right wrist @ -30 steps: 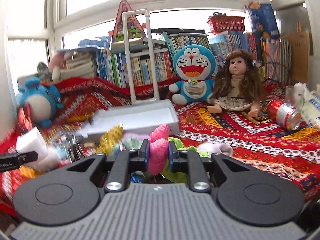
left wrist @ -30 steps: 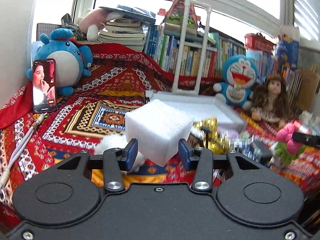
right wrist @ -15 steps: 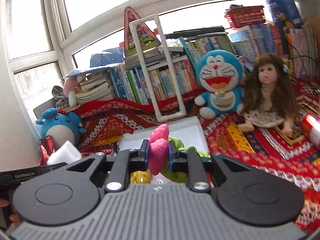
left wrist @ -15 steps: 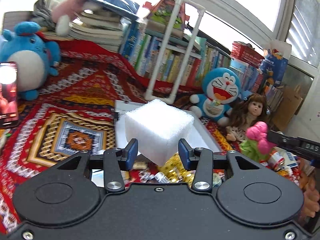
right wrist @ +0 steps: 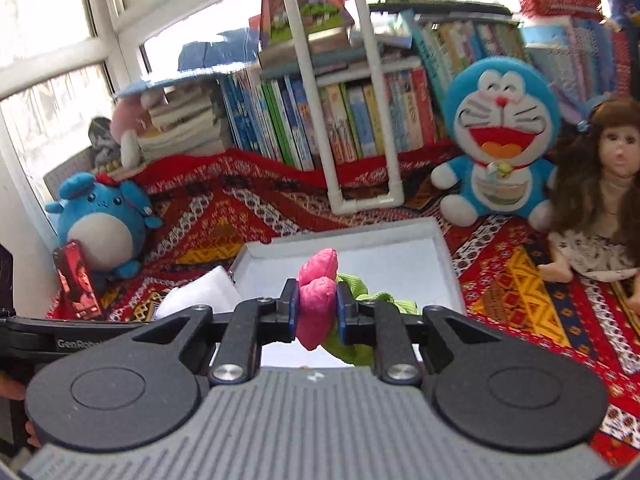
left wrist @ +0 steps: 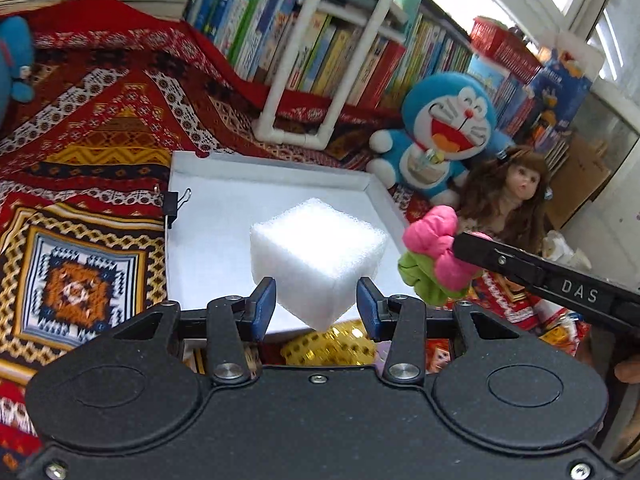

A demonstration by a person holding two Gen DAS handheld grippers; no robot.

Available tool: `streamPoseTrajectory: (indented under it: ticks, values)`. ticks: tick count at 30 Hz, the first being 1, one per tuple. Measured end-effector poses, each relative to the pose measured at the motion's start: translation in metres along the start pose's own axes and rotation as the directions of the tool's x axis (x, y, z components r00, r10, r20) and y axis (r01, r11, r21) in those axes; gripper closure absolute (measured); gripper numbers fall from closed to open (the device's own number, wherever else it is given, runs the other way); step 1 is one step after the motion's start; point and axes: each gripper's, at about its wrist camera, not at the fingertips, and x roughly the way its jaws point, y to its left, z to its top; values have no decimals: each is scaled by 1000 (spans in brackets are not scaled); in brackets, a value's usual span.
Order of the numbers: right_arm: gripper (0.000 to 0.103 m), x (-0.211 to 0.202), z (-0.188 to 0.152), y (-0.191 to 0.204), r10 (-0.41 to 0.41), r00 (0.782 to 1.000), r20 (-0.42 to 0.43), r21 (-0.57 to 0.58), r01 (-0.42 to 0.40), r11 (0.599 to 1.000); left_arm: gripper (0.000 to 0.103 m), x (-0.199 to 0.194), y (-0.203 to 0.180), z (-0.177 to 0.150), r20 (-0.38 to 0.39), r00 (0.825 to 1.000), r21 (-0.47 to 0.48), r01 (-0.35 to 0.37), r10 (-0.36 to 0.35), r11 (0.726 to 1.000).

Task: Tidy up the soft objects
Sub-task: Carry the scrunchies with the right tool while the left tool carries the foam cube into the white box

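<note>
Both loads arrive over the empty white tray [left wrist: 208, 216]: the left gripper [left wrist: 316, 306] clamps a foam cube [left wrist: 316, 252], the right gripper [right wrist: 317, 312] pinches a pink-and-green plush flower [right wrist: 316, 304] near the tray's right edge. Neither is set down yet.

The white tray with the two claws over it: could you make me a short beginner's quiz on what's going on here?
1. True or false: the left claw grips a white foam cube.
2. What does the right claw hold?
A. a blue cat plush
B. a pink and green fabric flower
C. a long-haired doll
3. Fill in: the shallow white tray lies on a patterned red ____.

Key
1. True: the cube sits clamped between the blue pads, in front of the tray.
2. B: the pink and green fabric flower is pinched between the pads; the blue cat plush and long-haired doll sit behind the tray.
3. Blanket: the patterned red blanket.
</note>
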Motion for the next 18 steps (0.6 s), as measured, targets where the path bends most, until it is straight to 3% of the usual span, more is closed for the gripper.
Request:
streamPoseTrajectory:
  ticks: [10,18]
  values:
    - [80,64,1,-30,24,996,-83,88,-17,996,61,60,6,15,-45,995,62,-82,85,995]
    - [80,82,-10,-36,19,992,-126,86,-8,996,61,86,6,9,-84,987,121,-128,139,984]
